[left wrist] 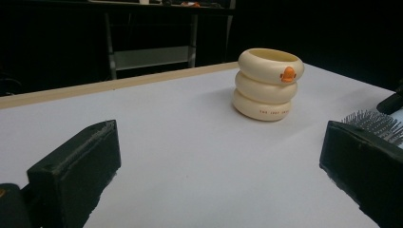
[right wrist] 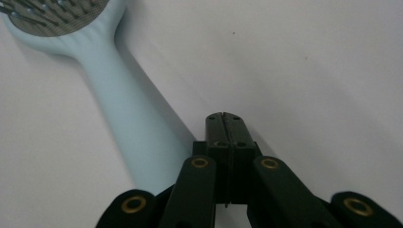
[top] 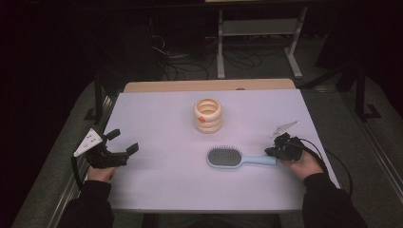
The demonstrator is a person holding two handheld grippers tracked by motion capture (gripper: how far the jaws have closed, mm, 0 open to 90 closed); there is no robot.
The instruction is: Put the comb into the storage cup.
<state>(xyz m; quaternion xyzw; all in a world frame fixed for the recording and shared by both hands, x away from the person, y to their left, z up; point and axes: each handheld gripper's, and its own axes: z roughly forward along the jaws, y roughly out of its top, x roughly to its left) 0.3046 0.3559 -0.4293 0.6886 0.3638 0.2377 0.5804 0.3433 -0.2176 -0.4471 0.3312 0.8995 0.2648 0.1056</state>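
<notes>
At lower left our left tongs (top: 127,153) gape, released; at lower right our right tongs (top: 272,151) sit clenched, empty, beside the pale-blue plastic hairbrush (top: 237,159). Cream ringed cup (top: 207,115) stands mid-surface (top: 157,190).

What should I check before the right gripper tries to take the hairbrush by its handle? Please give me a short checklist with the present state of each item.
1. Right gripper open enough to take the handle: not ok, its jaws are pressed together.
2. Right gripper lined up with the handle: not ok, in the right gripper view the hairbrush handle lies beside the closed jaws, not between them.
3. Hairbrush lying flat and free: ok, it rests bristles up on the table, with nothing on top of it.
4. Cream ring holder out of the way: ok, it stands apart, behind the brush.
5. Left gripper out of the way: ok, jaws open, near the table's left edge, holding nothing.
</notes>
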